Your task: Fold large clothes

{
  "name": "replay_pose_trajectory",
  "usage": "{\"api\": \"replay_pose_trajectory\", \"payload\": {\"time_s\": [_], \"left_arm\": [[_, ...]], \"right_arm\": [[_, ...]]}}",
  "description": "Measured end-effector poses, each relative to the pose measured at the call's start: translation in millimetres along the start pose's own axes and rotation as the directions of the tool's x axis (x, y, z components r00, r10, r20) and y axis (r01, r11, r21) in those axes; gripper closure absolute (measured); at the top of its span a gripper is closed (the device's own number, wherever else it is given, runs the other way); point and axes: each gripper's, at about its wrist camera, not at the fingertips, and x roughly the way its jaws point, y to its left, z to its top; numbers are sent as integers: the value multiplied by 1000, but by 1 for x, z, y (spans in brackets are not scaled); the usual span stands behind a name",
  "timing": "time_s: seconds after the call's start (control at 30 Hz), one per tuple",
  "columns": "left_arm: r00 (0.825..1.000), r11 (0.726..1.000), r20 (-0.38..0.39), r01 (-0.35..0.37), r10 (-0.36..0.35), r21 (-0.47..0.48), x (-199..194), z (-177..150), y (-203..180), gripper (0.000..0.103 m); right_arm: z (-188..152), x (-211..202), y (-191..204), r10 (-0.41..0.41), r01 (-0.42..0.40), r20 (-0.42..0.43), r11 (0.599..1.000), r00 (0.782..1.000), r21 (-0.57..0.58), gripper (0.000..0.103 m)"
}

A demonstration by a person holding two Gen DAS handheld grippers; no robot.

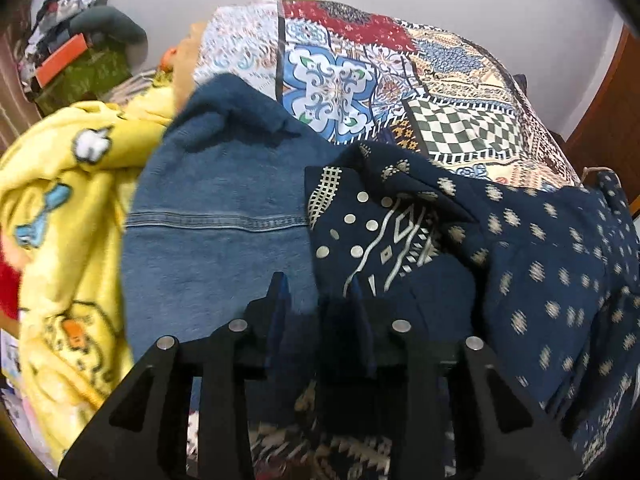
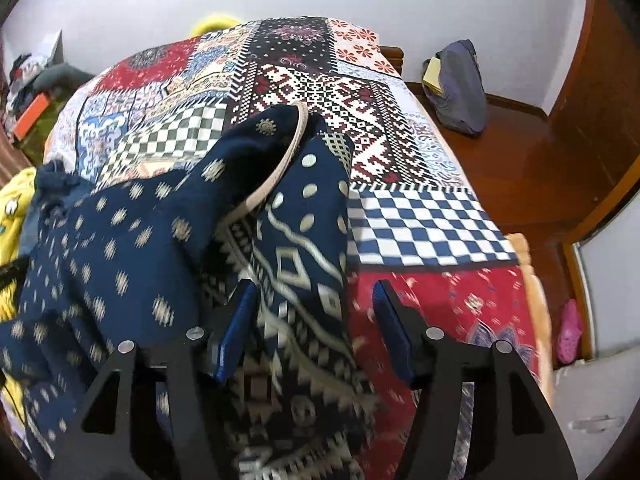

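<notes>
the navy patterned garment [image 2: 132, 240] lies rumpled on the bed's patchwork cover [image 2: 424, 224], partly over a blue denim piece [image 1: 208, 216], with a yellow cartoon blanket [image 1: 68, 208] beside that, its far folds and lower hem cut off by both views' edges and smeared by blur. the right tool [image 2: 314, 300] stands with its jaws apart, the cloth's banded edge lying loose between them without either pad pressing it. the left tool [image 1: 316, 284] has a narrower gap, and dark shadow and dark fabric merge there, so i cannot tell whether its pads pinch the cloth or stand free of it.
</notes>
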Motion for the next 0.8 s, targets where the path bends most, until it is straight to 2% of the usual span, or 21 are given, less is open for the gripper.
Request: {"api": "replay_pose_trajectory", "payload": {"time_s": [0.13,0.2,0.43,0.57,0.8], "left_arm": [[999,999,39,-27,26,44,-36,-10,-7,67],[998,998,61,-25,21,59,-55,-15,-12,59],[995,997,94,31,-38,75,-121,-51,-20,58],[993,996,113,31,-40,79,-152,-73,-18,54],[993,993,61,100,-104,59,-181,-125,-8,52]], "right_arm": [[-14,-32,5,-34,34,0,998,999,-61,47],[-21,-49,8,-32,33,10,996,999,-81,47],[-53,-123,9,-32,42,86,992,996,-116,45],[-76,-152,7,-37,51,120,992,992,-113,41],[-132,-171,4,-7,15,99,996,995,-88,38]]}}
